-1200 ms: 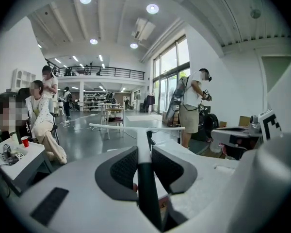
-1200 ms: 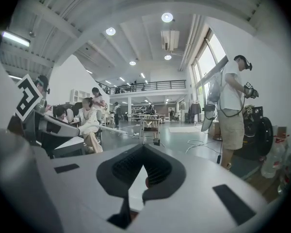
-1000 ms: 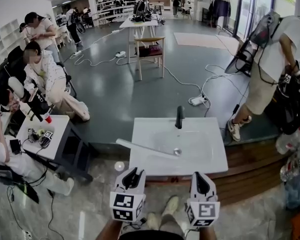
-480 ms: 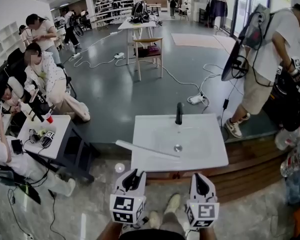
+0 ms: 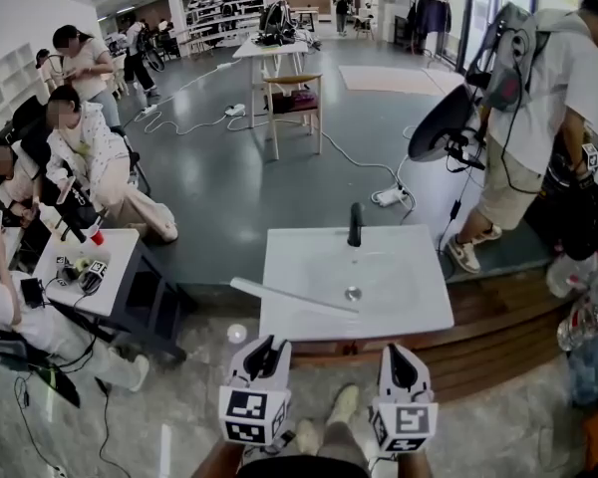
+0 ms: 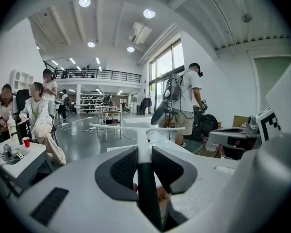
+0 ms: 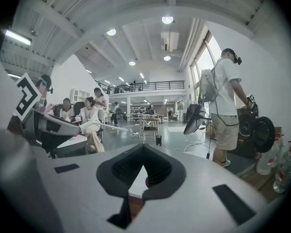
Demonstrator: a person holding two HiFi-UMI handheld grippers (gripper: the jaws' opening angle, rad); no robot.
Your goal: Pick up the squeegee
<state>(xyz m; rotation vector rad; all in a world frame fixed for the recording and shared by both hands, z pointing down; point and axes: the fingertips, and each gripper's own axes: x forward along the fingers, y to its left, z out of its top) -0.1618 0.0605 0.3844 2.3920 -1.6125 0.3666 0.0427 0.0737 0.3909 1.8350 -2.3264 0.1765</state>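
The squeegee (image 5: 294, 296) is a long white blade on a white stem with a dark handle. In the head view it hangs over the near left part of the white sink basin (image 5: 409, 267). My left gripper (image 5: 264, 352) is shut on the handle. In the left gripper view the dark handle (image 6: 146, 188) runs between the two pads, and the T-shaped blade (image 6: 131, 128) stands out ahead. My right gripper (image 5: 399, 358) hovers beside it at the basin's near edge. Its pads meet at their tips (image 7: 143, 149) with nothing between them.
A black faucet (image 5: 355, 224) stands at the basin's far edge. At the right, a wooden step (image 5: 498, 337), bottles (image 5: 576, 277) and a person holding a black fan (image 5: 441, 124). At the left, a small white table (image 5: 100, 272) with seated people. Cables and a power strip (image 5: 391, 199) lie on the floor.
Both grippers and the squeegee keep their places over the basin's near edge. The person at the right has swung the black fan leftward and higher.
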